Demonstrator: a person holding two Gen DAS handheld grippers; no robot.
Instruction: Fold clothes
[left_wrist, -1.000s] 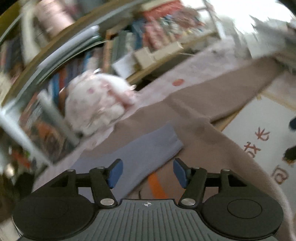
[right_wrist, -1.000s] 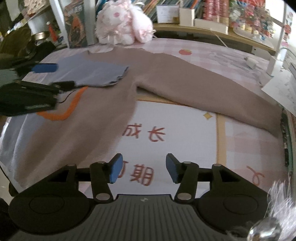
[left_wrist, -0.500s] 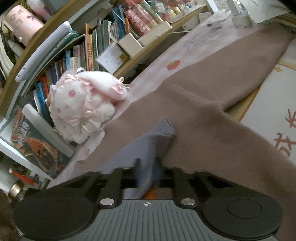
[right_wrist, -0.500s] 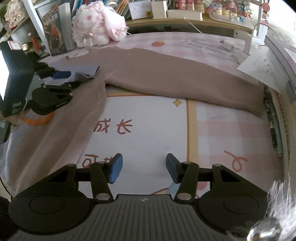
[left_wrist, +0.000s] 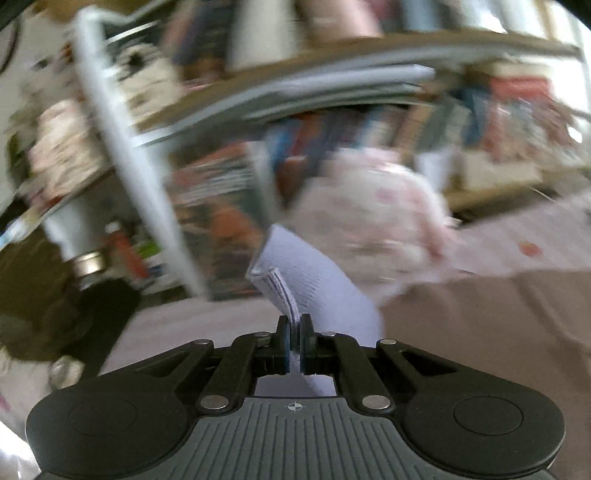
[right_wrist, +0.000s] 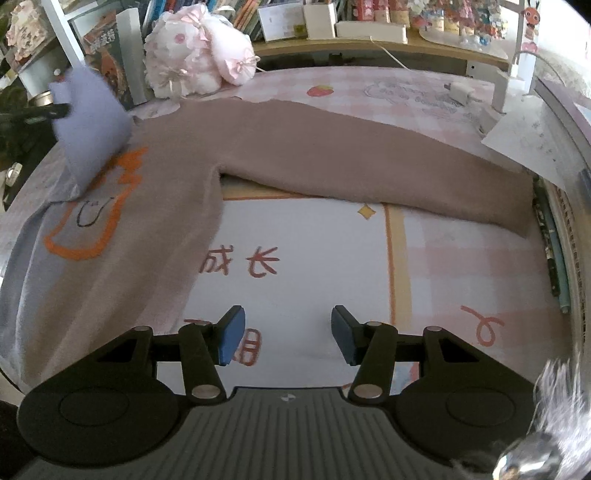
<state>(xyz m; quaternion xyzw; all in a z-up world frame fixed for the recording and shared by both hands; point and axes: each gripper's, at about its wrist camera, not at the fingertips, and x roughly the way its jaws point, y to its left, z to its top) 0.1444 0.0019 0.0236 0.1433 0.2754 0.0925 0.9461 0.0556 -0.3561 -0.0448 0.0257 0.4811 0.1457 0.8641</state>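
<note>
Brown-pink fleecy fabric makes up the long-sleeved sweater (right_wrist: 207, 173) spread flat on the pink checked desk mat (right_wrist: 332, 266), its body toward the left of that mat and one sleeve (right_wrist: 388, 166) stretched across the mat's upper half to the right edge. An orange outline drawing (right_wrist: 92, 221) shows on the sweater's chest. At the sweater's upper left, the lavender-grey sleeve cuff (left_wrist: 314, 284) is lifted clear of the body and stands up from it, pinched between the fingers of the left gripper (left_wrist: 294, 347), whose jaws are closed tight on the ribbed edge of the cloth. From the right wrist view that same cuff (right_wrist: 92, 122) rises above the orange drawing, with the left gripper's dark tip at its left side. The right gripper (right_wrist: 288, 334) hangs over the mat below the sweater, jaws apart with nothing between them, above red printed characters (right_wrist: 240, 262). A pink and white plush toy (right_wrist: 195, 62) sits beyond the sweater's top edge, against a shelf of books (right_wrist: 110, 55). The left wrist view is heavily blurred.
</note>
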